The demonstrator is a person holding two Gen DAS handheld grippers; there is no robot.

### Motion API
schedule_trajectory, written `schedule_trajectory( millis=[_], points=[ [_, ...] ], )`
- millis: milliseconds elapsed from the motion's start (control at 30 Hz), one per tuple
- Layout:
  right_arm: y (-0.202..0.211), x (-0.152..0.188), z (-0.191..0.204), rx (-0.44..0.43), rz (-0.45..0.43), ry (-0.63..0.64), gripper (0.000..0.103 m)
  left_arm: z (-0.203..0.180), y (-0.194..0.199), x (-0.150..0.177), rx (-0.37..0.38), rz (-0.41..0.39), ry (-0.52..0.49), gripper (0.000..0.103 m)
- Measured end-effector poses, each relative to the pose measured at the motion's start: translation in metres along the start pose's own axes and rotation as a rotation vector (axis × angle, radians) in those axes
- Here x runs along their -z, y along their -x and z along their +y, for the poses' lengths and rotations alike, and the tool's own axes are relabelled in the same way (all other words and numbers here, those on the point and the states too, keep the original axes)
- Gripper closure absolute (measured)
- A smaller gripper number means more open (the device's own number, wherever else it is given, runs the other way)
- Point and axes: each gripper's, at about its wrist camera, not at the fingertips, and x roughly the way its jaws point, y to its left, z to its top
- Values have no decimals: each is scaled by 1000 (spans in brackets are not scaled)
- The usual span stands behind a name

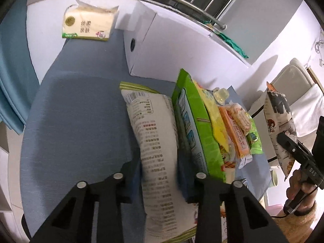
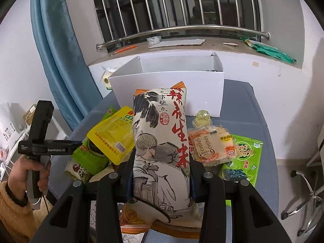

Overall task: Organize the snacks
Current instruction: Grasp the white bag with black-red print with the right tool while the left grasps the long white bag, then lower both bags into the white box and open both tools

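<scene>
Snacks: puffy peanut bag (image 2: 162, 141), light, crushable, clamped mid-body in right tongs (image 2: 162, 174); left tongs (image 1: 160, 174) clamped on white bag (image 1: 156, 141).

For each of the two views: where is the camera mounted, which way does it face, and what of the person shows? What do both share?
Left wrist: on the left gripper, facing down over the blue table; jaws clamp a white snack bag; the other hand shows at right.
Right wrist: on the right gripper, facing the window bars; jaws clamp a peanut bag; a hand shows at left.
Shared: white box, snack pile, peanut bag.
</scene>
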Motion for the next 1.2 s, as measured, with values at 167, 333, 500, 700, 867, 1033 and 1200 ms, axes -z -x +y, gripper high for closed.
schedule_trajectory(
  millis=[167,333,500,700,867,1033,1200],
  points=[
    [1,-1,1,-2,-5,5,58,0,27,-1,-10,-89,23,72],
    [5,-3,0,-6,-21,1,58,-13,65,-12,-56,-195,-32,72],
    [6,-12,2,-45,-53,-29,58,-35,89,-37,-43,-262,-98,72],
    [6,-49,-7,-77,-106,-59,58,-61,98,-93,-19,-325,-176,72],
    [-8,-110,-27,-60,-157,-85,58,-81,80,-159,-37,-322,-217,72],
    [-49,-164,-50,15,-133,-150,58,-85,38,-217,-53,-260,-200,72],
    [-87,-197,-67,30,-93,-186,58,-82,6,-245,-96,-245,-219,64]
  ],
)
